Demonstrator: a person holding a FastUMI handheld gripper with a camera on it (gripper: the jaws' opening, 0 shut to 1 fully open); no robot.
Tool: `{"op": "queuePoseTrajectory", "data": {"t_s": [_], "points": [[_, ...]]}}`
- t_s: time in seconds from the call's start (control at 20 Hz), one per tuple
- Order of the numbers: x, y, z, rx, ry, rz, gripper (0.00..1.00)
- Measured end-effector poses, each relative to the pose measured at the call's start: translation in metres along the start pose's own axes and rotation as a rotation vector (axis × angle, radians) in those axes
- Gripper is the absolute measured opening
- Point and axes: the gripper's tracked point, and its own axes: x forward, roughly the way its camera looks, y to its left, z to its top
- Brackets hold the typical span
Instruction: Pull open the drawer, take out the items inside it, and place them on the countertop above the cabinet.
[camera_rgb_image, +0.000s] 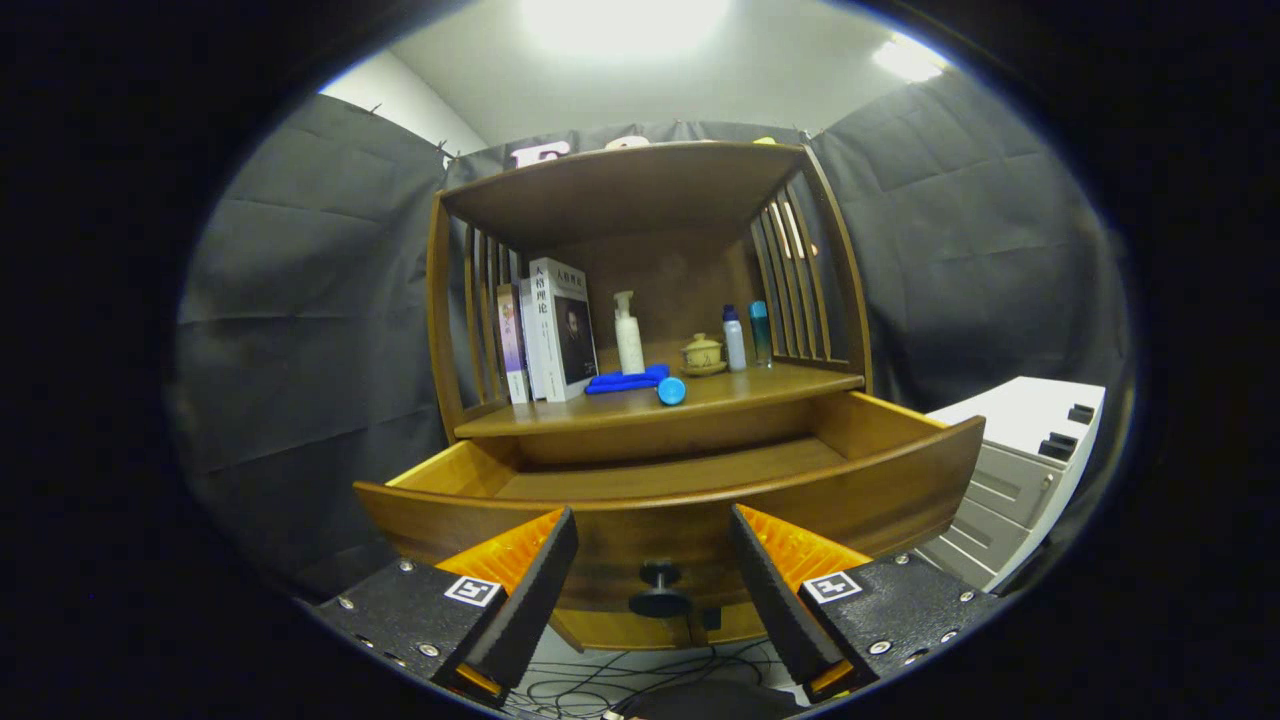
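Observation:
The wooden drawer (880, 490) of the cabinet stands pulled out, and the part of its inside that shows is bare wood. Its round dark knob (658, 588) sits on the front panel, between my two fingers and a little beyond them. My gripper (652, 585) is open, a finger on each side of the knob, touching nothing. On the countertop (770, 384) above the drawer lie a folded blue cloth (625, 381) and a small blue round object (671, 390) near the front edge.
On the countertop also stand books (555, 330), a white pump bottle (628, 335), a small lidded cup (702, 354) and two small bottles (746, 336). A grey-white drawer unit (1020, 460) stands right of the cabinet. Cables (640, 680) lie on the floor below.

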Motion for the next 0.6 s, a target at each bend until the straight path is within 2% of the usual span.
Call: {"op": "queuePoseTrajectory", "data": {"t_s": [0.3, 0.6], "points": [[0.016, 0.001, -0.044, -0.067, 0.084, 0.006, 0.95], [0.033, -0.004, -0.045, -0.091, 0.065, -0.008, 0.94]]}}
